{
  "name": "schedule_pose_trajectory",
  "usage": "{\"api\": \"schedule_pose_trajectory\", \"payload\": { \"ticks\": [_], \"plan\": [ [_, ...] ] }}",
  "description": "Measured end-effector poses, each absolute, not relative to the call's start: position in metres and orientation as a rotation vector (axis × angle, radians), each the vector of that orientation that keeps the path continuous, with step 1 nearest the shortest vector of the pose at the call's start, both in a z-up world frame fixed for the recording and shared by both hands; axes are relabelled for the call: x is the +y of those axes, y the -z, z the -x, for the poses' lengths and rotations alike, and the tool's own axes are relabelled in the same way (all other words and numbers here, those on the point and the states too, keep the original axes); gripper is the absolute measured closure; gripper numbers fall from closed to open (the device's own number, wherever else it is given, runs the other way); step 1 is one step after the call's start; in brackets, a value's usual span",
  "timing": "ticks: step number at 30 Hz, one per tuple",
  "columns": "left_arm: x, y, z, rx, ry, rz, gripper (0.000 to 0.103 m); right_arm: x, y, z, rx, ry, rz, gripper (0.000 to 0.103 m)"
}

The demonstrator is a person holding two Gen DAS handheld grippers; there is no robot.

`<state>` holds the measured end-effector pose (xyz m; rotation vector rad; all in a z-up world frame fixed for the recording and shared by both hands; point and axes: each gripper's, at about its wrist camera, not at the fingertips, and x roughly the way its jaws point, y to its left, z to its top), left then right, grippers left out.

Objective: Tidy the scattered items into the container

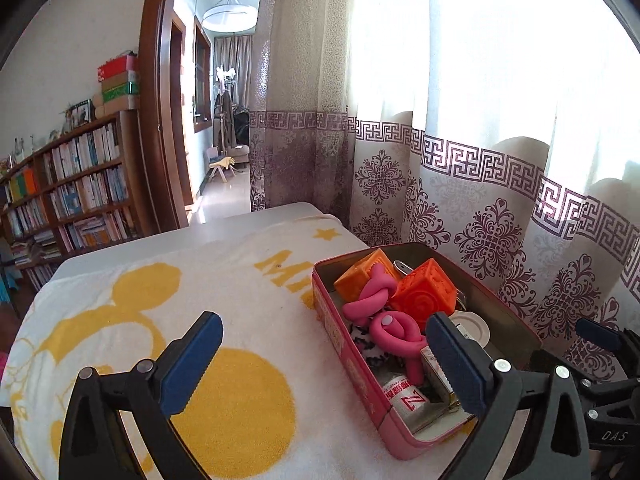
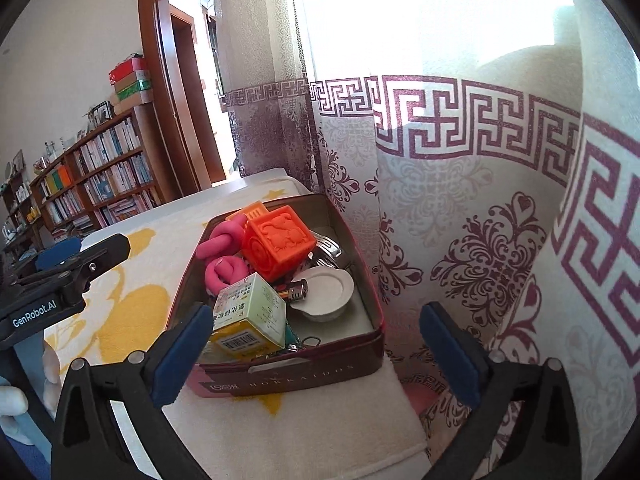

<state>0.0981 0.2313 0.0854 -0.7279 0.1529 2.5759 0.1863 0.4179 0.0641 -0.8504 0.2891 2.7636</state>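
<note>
Right wrist view, right gripper (image 2: 316, 354) spread wide and empty before the filled tin (image 2: 360, 344), left gripper (image 1: 324, 364) likewise wide, holding nothing, over the towel (image 1: 248, 400)

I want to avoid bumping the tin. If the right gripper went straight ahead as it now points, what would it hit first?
Probably the tin itself: the open right gripper frames its near wall, with the green-and-yellow carton just behind the rim. Depth is unclear.
</note>
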Motion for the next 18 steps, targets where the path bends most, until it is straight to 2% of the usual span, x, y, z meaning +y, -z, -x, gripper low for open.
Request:
{"api": "schedule_pose_trajectory", "payload": {
  "ticks": [4,10,18],
  "plan": [
    [0.225,-0.086,-0.106,0.121,-2.556,0.791,0.0,0.41,-0.065,-0.195,0.248,-2.715,0.831,0.0],
    [0.224,-0.081,-0.126,0.128,-2.54,0.817,0.0,0.407,-0.068,-0.209,0.339,-2.732,0.794,0.0],
    [0.223,-0.076,-0.135,0.148,-2.565,0.82,0.001,0.391,-0.064,-0.208,0.236,-2.734,0.789,0.0]
  ]
}}
